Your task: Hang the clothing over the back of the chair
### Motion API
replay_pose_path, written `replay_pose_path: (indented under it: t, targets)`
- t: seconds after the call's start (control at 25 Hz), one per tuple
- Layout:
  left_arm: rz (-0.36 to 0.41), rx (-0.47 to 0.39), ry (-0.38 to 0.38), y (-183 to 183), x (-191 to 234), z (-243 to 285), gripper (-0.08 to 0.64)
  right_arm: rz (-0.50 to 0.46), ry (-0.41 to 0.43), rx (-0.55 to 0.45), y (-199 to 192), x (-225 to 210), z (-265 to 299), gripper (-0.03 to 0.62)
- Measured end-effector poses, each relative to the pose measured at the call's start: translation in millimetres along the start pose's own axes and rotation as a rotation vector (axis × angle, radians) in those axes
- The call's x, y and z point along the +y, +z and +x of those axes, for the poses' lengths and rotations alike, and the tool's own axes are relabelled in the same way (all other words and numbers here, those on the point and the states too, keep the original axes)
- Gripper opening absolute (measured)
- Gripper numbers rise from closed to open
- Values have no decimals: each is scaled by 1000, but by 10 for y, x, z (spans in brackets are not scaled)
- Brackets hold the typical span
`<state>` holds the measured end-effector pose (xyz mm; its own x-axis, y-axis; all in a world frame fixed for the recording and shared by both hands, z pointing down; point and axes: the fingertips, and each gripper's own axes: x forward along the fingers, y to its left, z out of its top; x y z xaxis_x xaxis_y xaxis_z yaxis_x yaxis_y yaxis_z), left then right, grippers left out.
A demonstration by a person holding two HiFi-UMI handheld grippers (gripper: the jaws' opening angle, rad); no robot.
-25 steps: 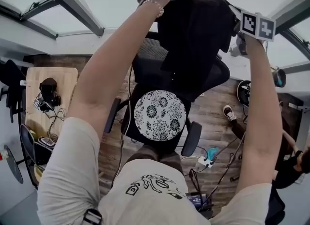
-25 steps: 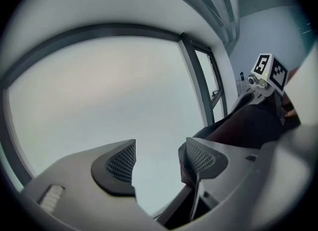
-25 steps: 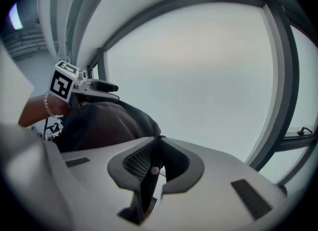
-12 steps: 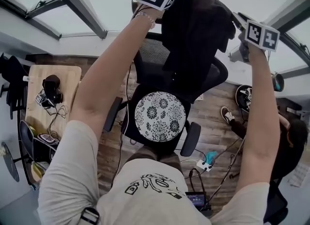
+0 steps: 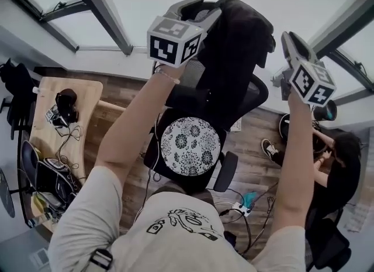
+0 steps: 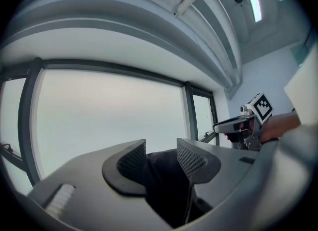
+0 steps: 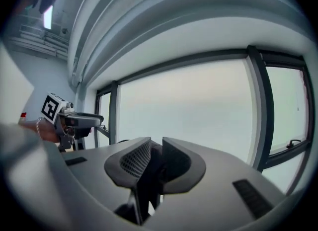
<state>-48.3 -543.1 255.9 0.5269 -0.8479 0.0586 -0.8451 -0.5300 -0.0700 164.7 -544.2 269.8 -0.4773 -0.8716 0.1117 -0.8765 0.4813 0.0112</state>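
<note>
Now the dark clothing (image 5: 239, 42) drapes over the chair (image 5: 260, 92) back, between both tools. The left hand-held gripper (image 6: 161, 153) is closing, jaws apart with dark cloth showing between them. The right hand-held gripper (image 7: 155, 158), narrowly apart, is closing too.

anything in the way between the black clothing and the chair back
Nothing visible stands in the way. In the head view the black clothing already lies draped over the top of the chair back, resting right on it with nothing between them. It hangs down toward the patterned seat cushion.
</note>
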Motion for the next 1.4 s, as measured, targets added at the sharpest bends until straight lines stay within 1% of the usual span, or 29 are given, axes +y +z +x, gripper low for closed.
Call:
replay_pose_path:
  t: [0.08,0.16,0.48,0.6,0.8,0.92,1.08,1.24,1.4]
  targets:
    - [-19,-33,-17,69,-191,-232,178,-5,-1,-36,88,173,-228,59]
    - [-24,-59,-39,139,-394,-457,166,-33,0,-58,164,379,-459,52]
    - [-54,-113,-102,257,-1190,-1347,121,-98,26,-114,272,1253,-1445,41]
    - [-68,-129,-118,287,-1456,-1634,114,-123,25,-136,315,1480,-1762,40]
    - [-64,-143,-145,360,-1856,-2044,102,-127,49,-149,354,1783,-2182,37]
    - [-86,-149,-158,351,-2020,-2246,100,-115,62,-151,341,1927,-2373,35]
    - [-104,-159,-152,338,-2134,-2435,100,-106,63,-150,314,2021,-2594,35]
    - [-109,-156,-146,296,-2211,-2567,100,-103,61,-142,275,2074,-2740,34]
    - [-114,-165,-130,265,-2286,-2696,100,-95,79,-124,186,2182,-2834,33]
